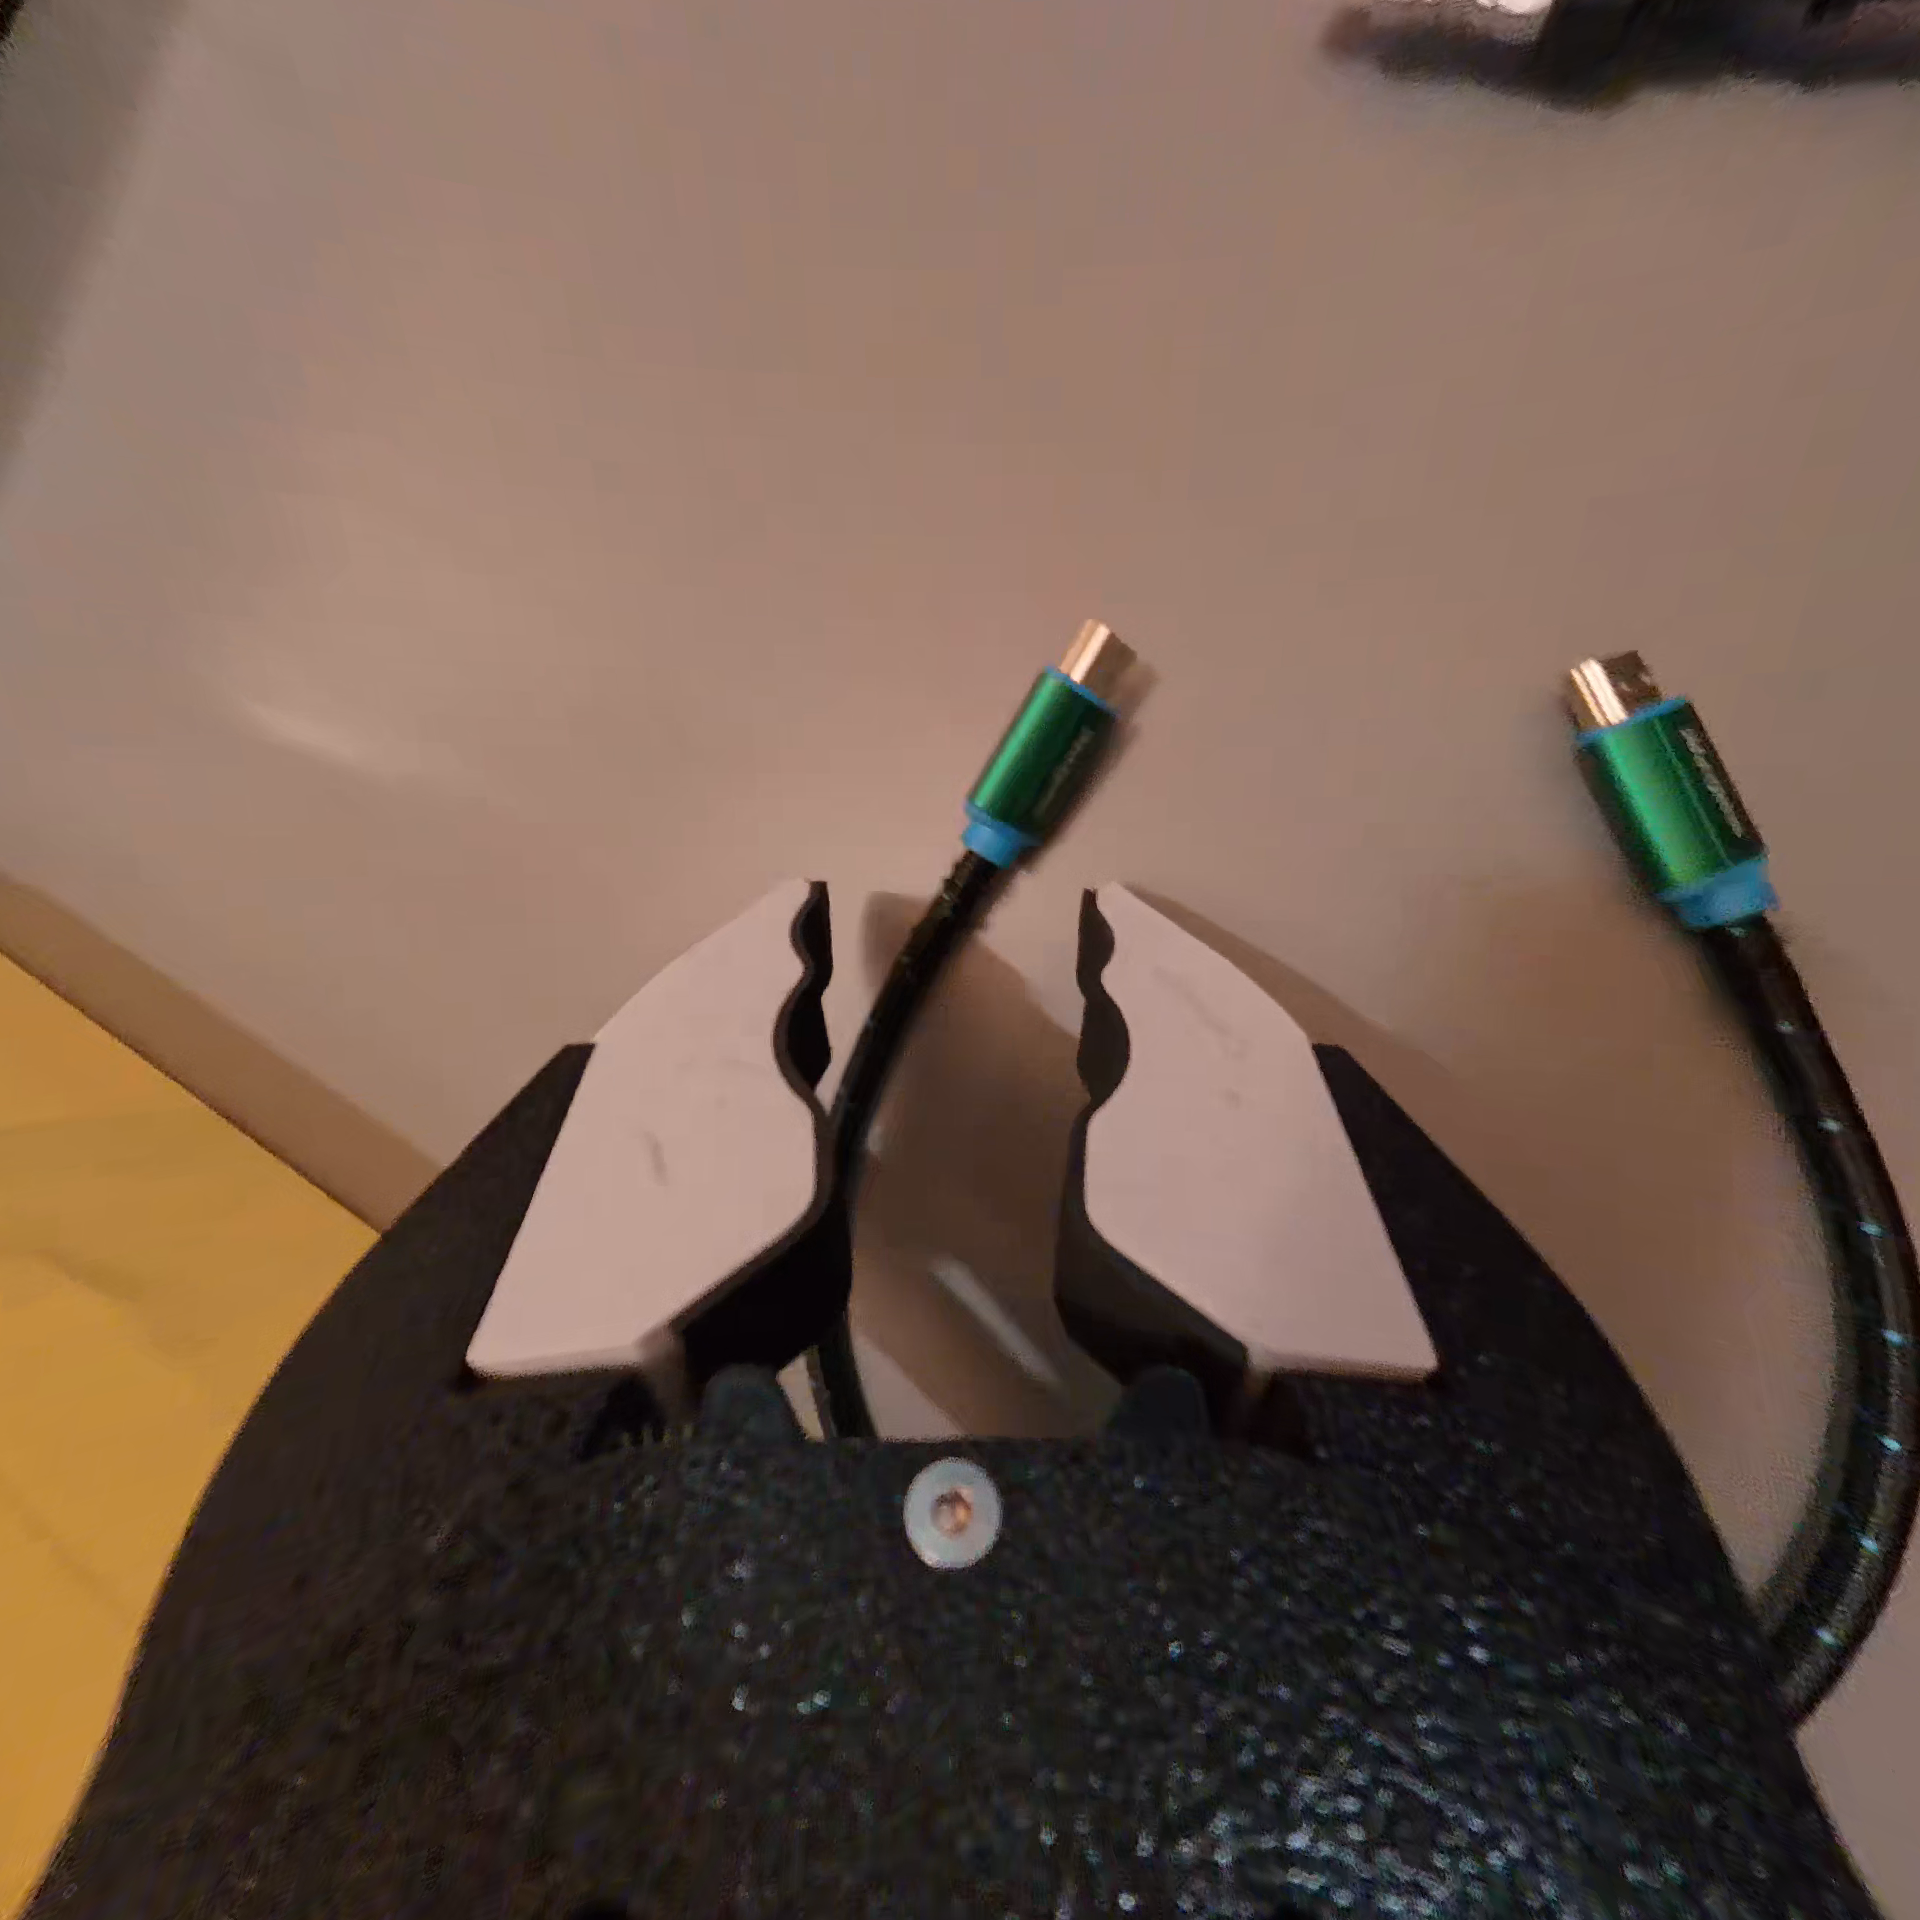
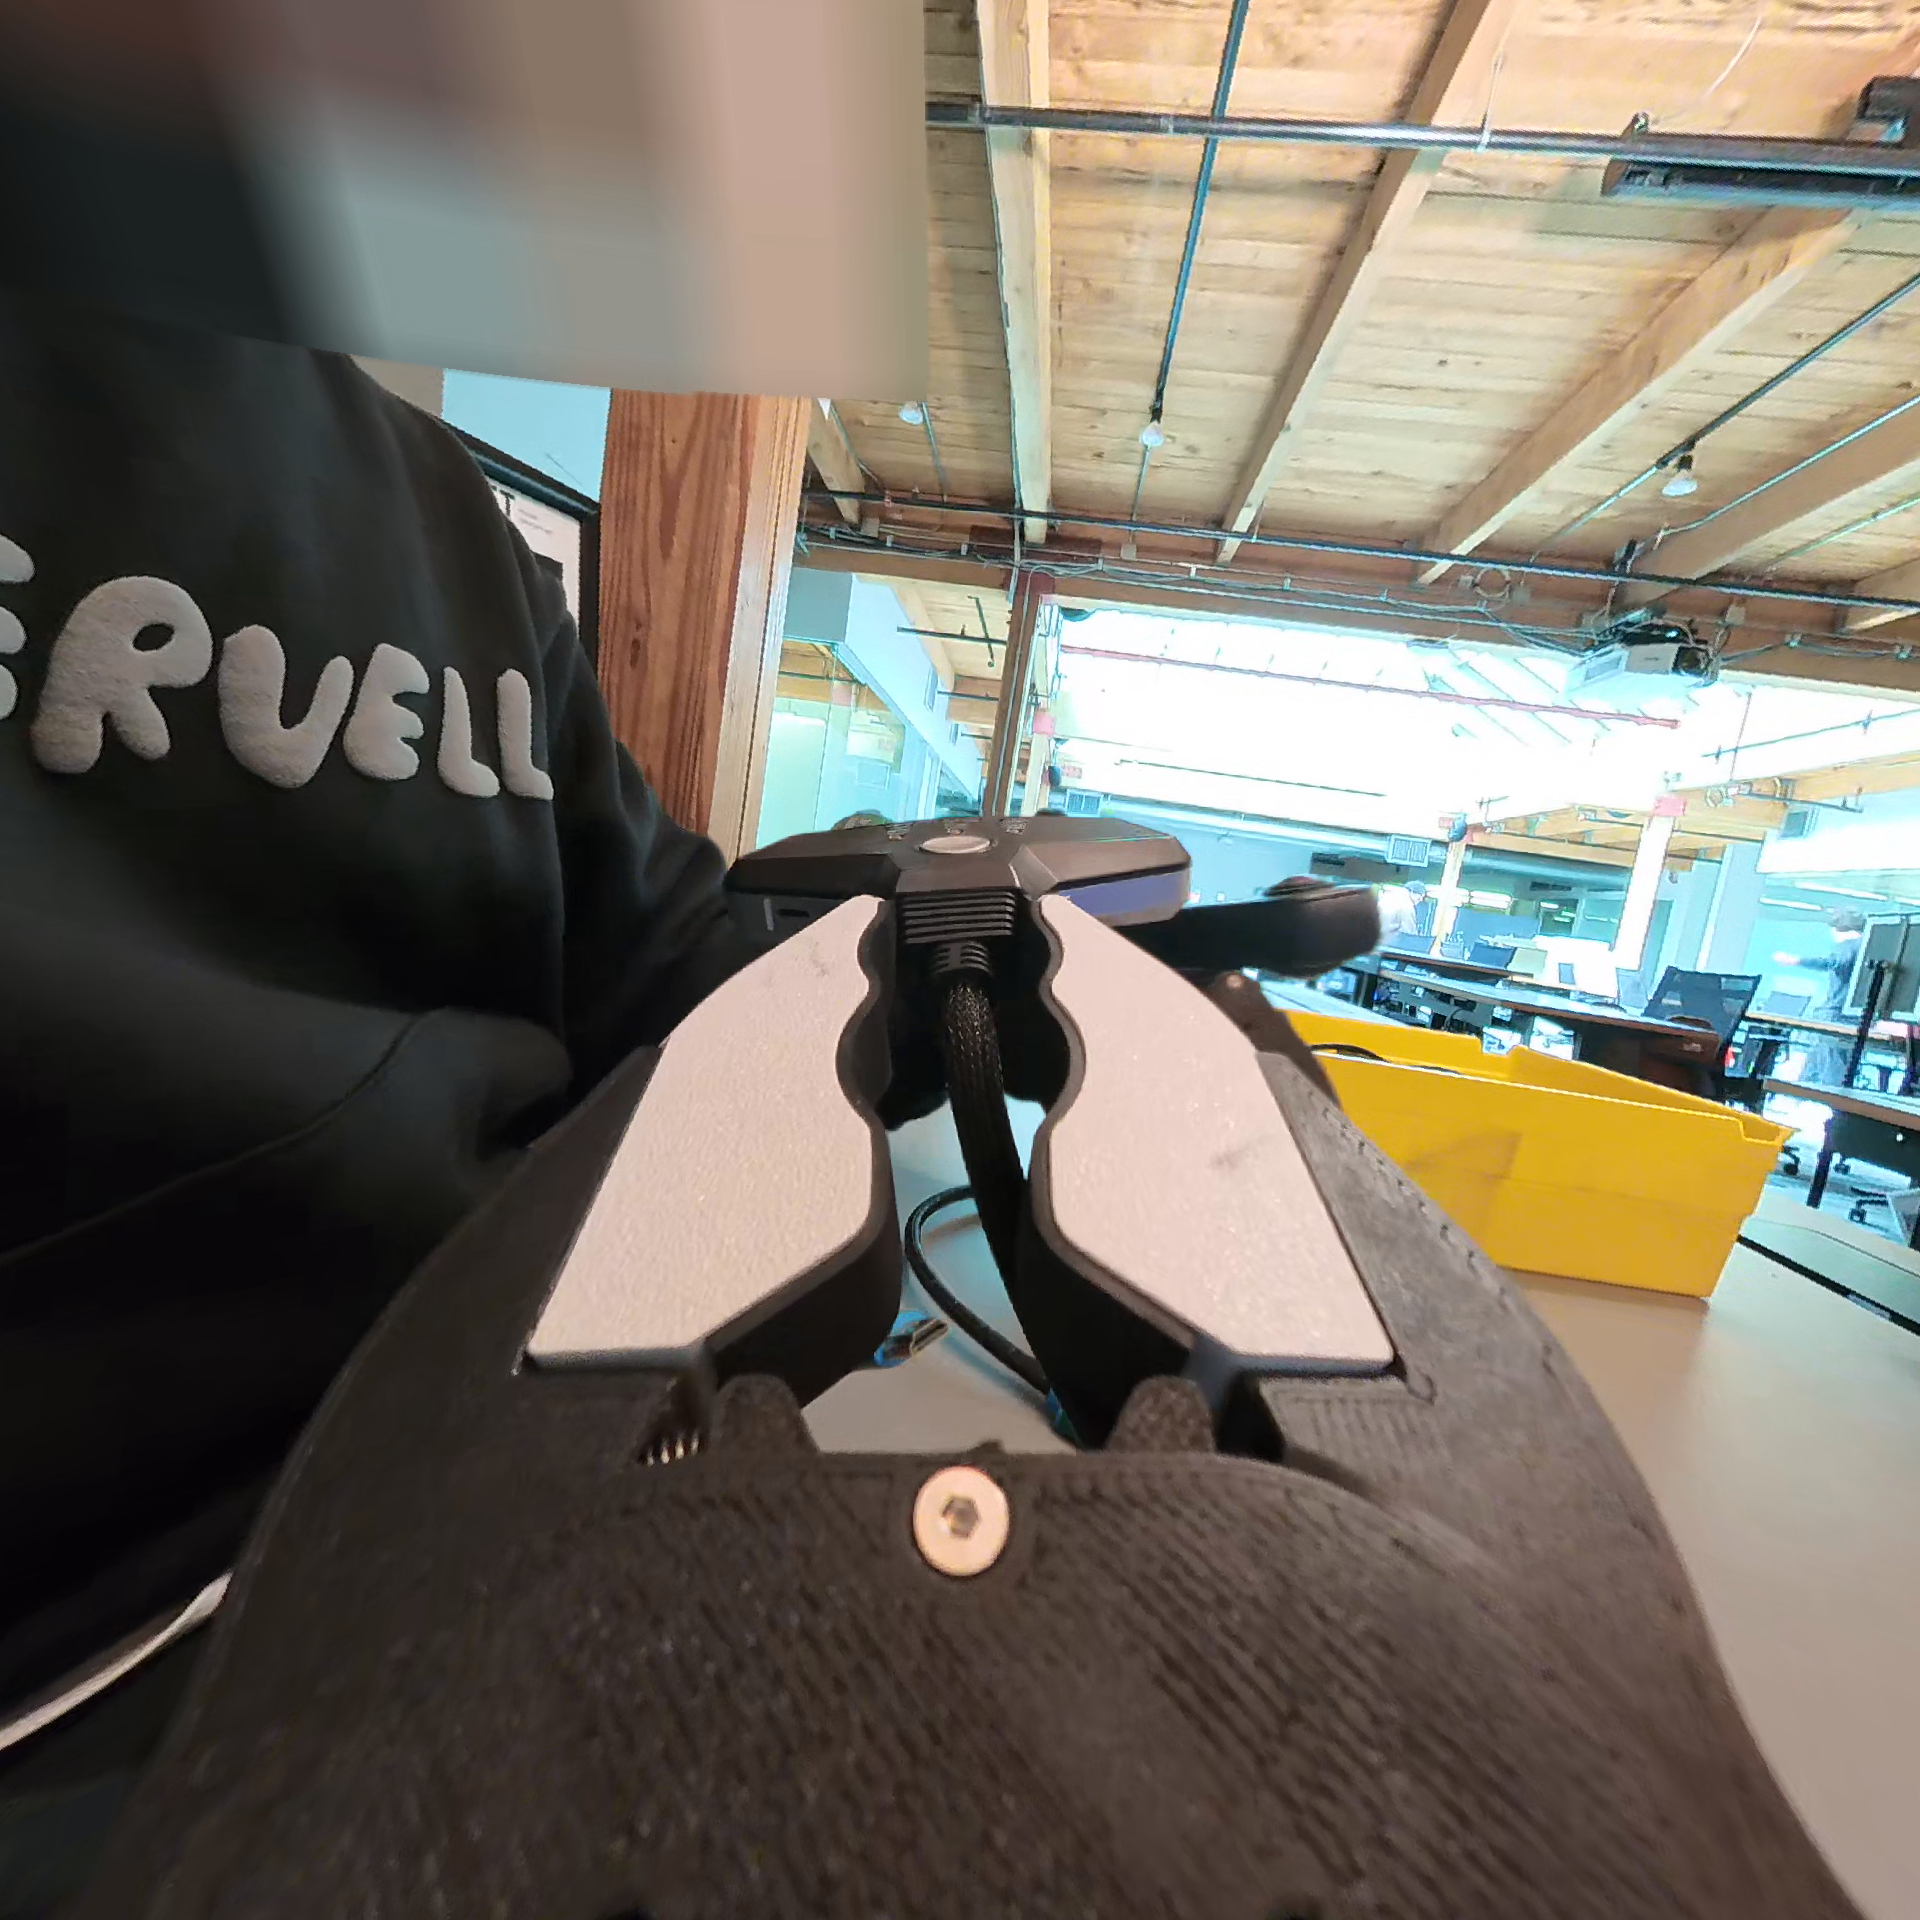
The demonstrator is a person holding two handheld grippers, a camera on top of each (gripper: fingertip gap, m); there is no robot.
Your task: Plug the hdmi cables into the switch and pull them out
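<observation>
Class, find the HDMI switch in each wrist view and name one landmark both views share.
Left wrist view: the HDMI switch cannot be made out; only a blurred dark shape sits at the top right edge.
Right wrist view: HDMI switch at centre, held up by its ribbed cable stub in the right tool.
Shared landmark: the grey table.

Two HDMI plugs (image 1: 1042, 750) (image 1: 1668, 805) side by side on table (image 1: 623, 468).
</observation>
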